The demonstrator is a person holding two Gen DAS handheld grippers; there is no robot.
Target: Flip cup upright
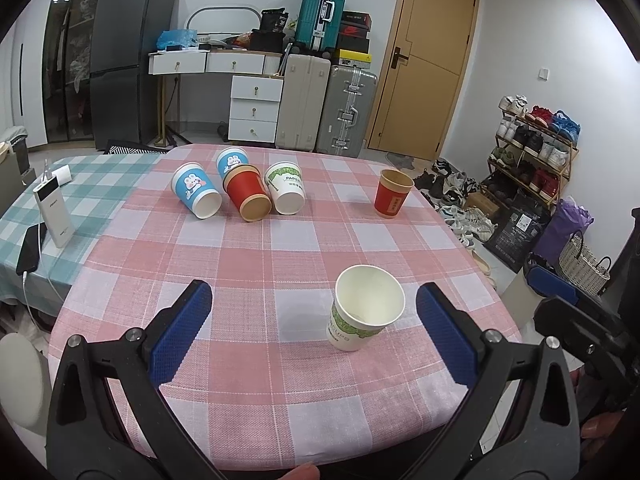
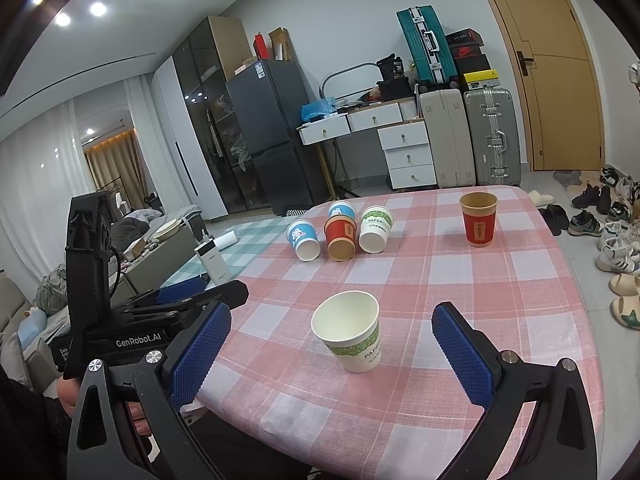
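Matt paper cup (image 1: 366,307), woven checked cloth tablecloth (image 1: 256,264), ribbed claw pads (image 2: 464,350)

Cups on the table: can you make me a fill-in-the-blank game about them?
1. The near white cup stands ____.
2. The number of cups lying on their sides is ____.
3. The upright cup at the far right is ____ in colour.
4. Both grippers are ____.

Missing words: upright; four; red; open
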